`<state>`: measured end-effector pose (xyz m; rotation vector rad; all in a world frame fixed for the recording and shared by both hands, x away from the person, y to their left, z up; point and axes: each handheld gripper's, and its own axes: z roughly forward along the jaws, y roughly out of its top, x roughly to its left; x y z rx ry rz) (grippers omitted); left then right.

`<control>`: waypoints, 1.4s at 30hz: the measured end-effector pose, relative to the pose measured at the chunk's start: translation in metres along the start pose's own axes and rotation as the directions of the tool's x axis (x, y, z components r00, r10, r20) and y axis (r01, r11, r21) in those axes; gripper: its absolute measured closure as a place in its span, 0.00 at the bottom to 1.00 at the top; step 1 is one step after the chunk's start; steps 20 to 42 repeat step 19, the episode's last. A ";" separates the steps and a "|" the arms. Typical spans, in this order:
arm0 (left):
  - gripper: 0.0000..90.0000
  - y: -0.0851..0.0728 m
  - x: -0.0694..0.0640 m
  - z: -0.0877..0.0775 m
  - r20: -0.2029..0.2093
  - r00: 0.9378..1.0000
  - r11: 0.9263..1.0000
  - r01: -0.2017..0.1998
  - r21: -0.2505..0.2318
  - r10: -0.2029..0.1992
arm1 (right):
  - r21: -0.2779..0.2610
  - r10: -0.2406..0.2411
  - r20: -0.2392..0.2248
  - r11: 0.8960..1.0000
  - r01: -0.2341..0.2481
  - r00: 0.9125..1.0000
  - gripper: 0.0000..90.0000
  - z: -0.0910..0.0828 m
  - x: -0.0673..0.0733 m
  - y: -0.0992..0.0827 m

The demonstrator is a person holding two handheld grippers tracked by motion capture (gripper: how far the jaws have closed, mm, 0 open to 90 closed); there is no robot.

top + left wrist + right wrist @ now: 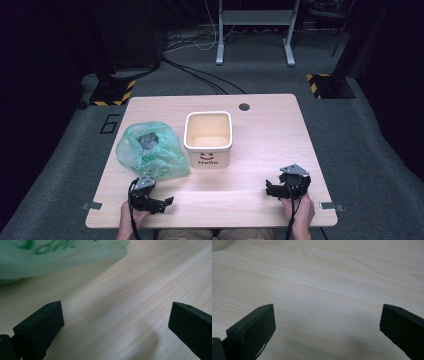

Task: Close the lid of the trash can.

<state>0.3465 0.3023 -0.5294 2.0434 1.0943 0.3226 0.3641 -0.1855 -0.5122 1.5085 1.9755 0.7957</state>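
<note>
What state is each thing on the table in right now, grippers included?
Green plastic bag: crumpled on the table, something dark inside, untouched.
White bin: upright, open-topped, looks empty.
Left gripper: open, holding nothing, near the bag.
Right gripper: open, holding nothing, over bare table.

The white bin point(208, 136), standing on the table point(270, 150) ahead of and between the two sets of jaws, bears the word "Hello" under a small smiley face on its front wall. The green bag point(150, 150), just ahead of the left jaws, carries green printing too blurred to read. A "6" point(109, 123) is marked on the floor, beyond the table's left edge.
</note>
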 end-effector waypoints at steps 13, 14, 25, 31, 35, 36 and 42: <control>0.00 -0.001 0.018 -0.004 -0.078 0.997 1.000 0.027 -0.002 -0.027 | 0.031 0.055 0.002 0.998 -0.055 0.998 0.00 0.009 -0.023 -0.014; 0.00 0.000 0.017 -0.003 -0.094 0.996 1.000 0.014 0.008 -0.013 | 0.025 0.063 -0.001 0.998 -0.063 0.998 0.00 0.009 -0.023 -0.015; 0.01 0.003 0.010 0.003 -0.175 0.984 0.999 -0.002 0.033 0.008 | 0.010 0.083 0.009 0.997 -0.083 0.997 0.00 0.011 -0.019 -0.015; 0.01 0.003 0.010 0.003 -0.175 0.984 0.999 -0.002 0.033 0.008 | 0.010 0.083 0.009 0.997 -0.083 0.997 0.00 0.011 -0.019 -0.015; 0.01 0.003 0.010 0.003 -0.175 0.984 0.999 -0.002 0.033 0.008 | 0.010 0.083 0.009 0.997 -0.083 0.997 0.00 0.011 -0.019 -0.015; 0.01 0.003 0.010 0.003 -0.175 0.984 0.999 -0.002 0.033 0.008 | 0.010 0.083 0.009 0.997 -0.083 0.997 0.00 0.011 -0.019 -0.015; 0.01 0.003 0.010 0.003 -0.175 0.984 0.999 -0.002 0.033 0.008 | 0.010 0.083 0.009 0.997 -0.083 0.997 0.00 0.011 -0.019 -0.015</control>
